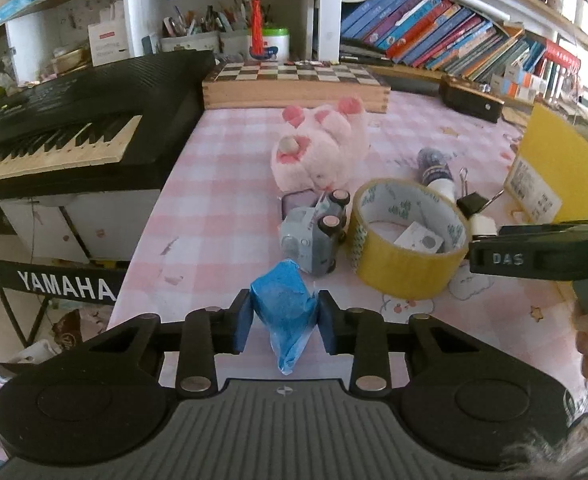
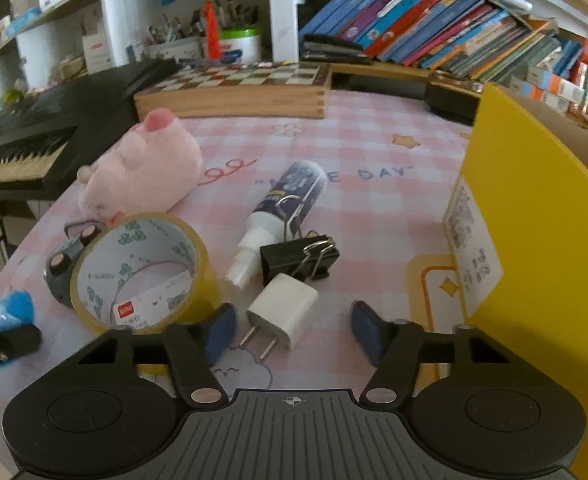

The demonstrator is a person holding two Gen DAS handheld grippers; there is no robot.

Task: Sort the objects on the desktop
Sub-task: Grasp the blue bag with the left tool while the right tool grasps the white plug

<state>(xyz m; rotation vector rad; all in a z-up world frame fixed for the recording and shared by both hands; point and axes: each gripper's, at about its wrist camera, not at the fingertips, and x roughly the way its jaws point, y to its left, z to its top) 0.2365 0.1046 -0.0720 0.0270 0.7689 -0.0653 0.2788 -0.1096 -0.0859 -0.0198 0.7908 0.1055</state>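
**Inspector:** Pink checked cloth covers the tabletop (image 2: 373, 200); shelves of books (image 2: 433, 24) run behind it. Reference point: the yellow tape roll (image 2: 142, 268), standing on edge.

**Clerk:** State of the left tool (image 1: 285, 320)?

**Inspector:** Closed. Both pads press the sides of a crumpled blue packet (image 1: 282, 296), seen from the left wrist just nearer the camera than the tape roll and to its left.

**Clerk:** And the right tool (image 2: 294, 330)?

**Inspector:** Fingers stand wide apart. A white plug charger (image 2: 284, 310) lies between them, prongs toward the camera; neither pad touches it. It sits just right of the tape roll.

**Clerk:** Other items?

**Inspector:** Black binder clip (image 2: 297, 260), right of the tape roll and touching the charger's far end. Spray bottle (image 2: 290, 196) on its side, beyond the clip. Grey toy car (image 1: 313, 236) against the roll's left side. Pink plush toy (image 2: 142, 164) behind the roll. Yellow box (image 2: 541, 220) well to the roll's right. Chessboard case (image 2: 234, 92) far behind it; a black keyboard (image 1: 74, 120) far left.
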